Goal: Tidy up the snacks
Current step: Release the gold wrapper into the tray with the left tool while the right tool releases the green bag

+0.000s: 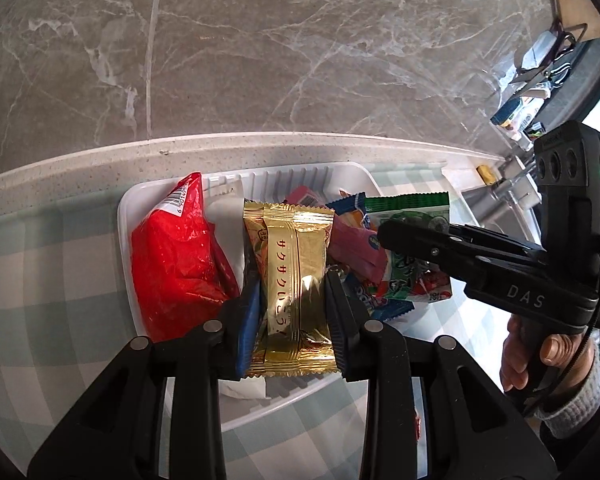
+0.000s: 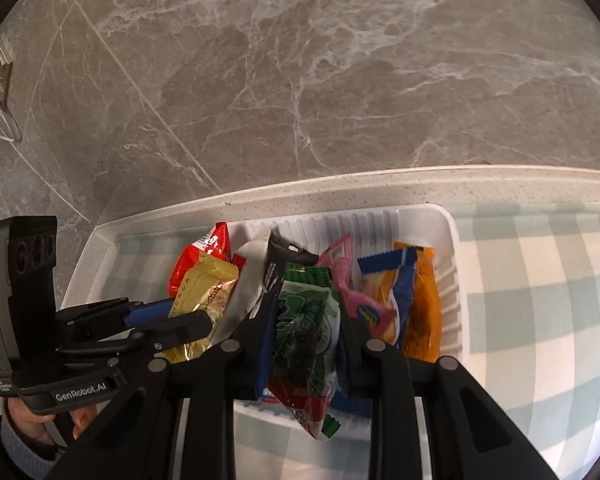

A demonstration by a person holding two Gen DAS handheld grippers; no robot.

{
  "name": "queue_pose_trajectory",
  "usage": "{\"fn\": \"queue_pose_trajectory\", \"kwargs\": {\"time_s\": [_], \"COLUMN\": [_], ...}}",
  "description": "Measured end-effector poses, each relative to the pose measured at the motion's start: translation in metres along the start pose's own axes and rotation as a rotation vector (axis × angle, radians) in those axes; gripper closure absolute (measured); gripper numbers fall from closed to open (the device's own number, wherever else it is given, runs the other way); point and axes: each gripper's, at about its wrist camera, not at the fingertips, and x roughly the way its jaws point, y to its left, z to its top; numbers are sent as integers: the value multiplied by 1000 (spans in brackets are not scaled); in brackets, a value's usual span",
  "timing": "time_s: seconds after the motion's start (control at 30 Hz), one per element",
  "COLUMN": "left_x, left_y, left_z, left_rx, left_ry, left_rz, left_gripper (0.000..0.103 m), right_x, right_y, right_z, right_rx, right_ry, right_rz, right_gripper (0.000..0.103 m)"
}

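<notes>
- Grey marble-veined wall [image 1: 260, 60] behind, with a pale speckled stone ledge [image 1: 100, 164] along its foot
- Surface draped in a pale green-and-white checked cloth [image 2: 540, 320], carrying everything below
- White ribbed plastic tray [image 2: 452, 240] resting on the cloth, just beside the ledge, crowded with snack packets
- Shiny red plastic bag [image 1: 176, 256] filling the tray's left end, barcode corner tilted up
- Left claw [image 1: 290, 312] clenched on a gold foil packet with red Japanese lettering [image 1: 296, 272], pads pressing both long edges, packet held over the tray's middle
- Right claw [image 2: 306, 340] clenched on a green-and-white packet with a red lower end [image 2: 304, 340], held above the tray's near rim
- Orange packet [image 2: 424, 312] lying against the tray's right wall, a blue-and-yellow packet [image 2: 392, 292] touching it
- Pink packet [image 2: 348, 280] between the blue-and-yellow one and the green one
- Black packet [image 2: 284, 256] standing near the tray's back wall
- Sleeved hand [image 1: 540, 360] gripping the right claw's handle
</notes>
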Motion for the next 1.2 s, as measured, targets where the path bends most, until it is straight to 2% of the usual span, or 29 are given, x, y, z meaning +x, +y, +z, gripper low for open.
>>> {"fn": "queue_pose_trajectory", "kwargs": {"time_s": [0.47, 0.73, 0.8, 0.93, 1.0, 1.03, 1.07, 1.2], "left_x": [10, 16, 15, 13, 9, 7, 4, -10], "left_y": [-4, -8, -9, -13, -15, -16, -17, -24], "left_z": [6, 7, 7, 8, 8, 8, 8, 5], "left_rx": [5, 19, 23, 40, 52, 57, 60, 87], "left_ry": [-1, 2, -2, -22, -35, -43, -50, -74], "left_rz": [10, 47, 52, 54, 63, 66, 67, 78], "left_gripper": [74, 74, 74, 73, 69, 60, 57, 57], "right_x": [15, 19, 18, 11, 4, 0, -4, -21], "right_y": [-3, -4, -4, -3, 0, 1, 2, 8], "right_z": [11, 11, 11, 12, 11, 11, 10, 4], "right_rx": [-17, -24, -28, -25, -33, -37, -38, -43], "right_ry": [17, 20, 15, -10, -27, -35, -44, -76], "right_rz": [3, -17, -23, -19, -27, -26, -27, -28], "right_gripper": [75, 73, 67, 61, 60, 60, 59, 56]}}
